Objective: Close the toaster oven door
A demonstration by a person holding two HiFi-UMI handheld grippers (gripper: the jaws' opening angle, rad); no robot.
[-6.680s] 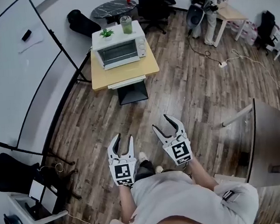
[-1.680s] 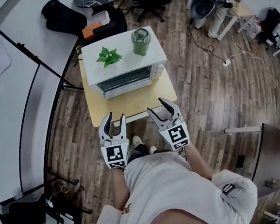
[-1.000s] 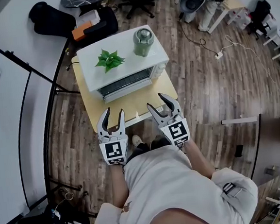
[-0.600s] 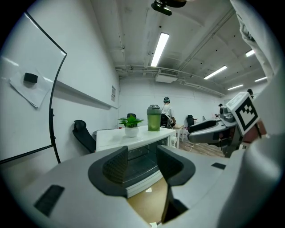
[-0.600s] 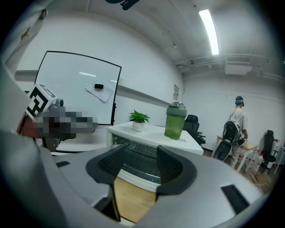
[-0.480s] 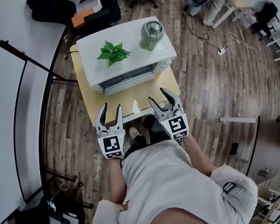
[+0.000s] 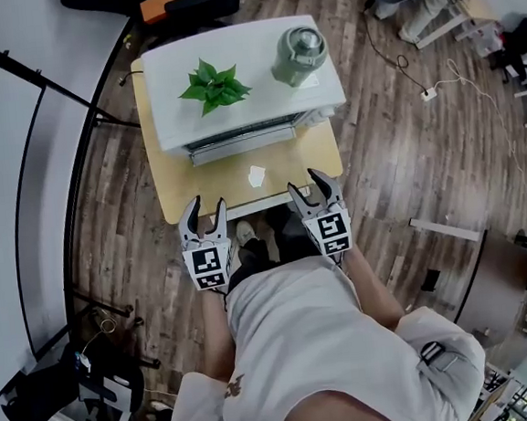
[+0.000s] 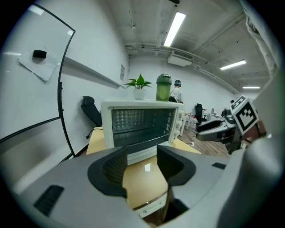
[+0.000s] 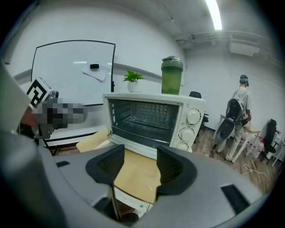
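**Claws at the table edge, door not yet reached**

Left gripper (image 7: 205, 204): jaws part-spread, have just been opening, nothing between them. Right gripper (image 7: 307, 183): jaws apart too, empty. Both hang over the near edge of the table (image 7: 188, 184), pointing at the toaster oven (image 7: 255, 109) and well short of it. Door (image 9: 140, 144) is dropped forward and open, with the rack and cavity on show. Plant (image 7: 214, 83) and green jar (image 7: 297, 53) sit on the oven's top.

Step in hand: the approach. Next, as I read it: carry one claw forward and low, get a jaw under the door's front lip, and swing it up until it seats. Go gently, since the oven looks light and may slide back.
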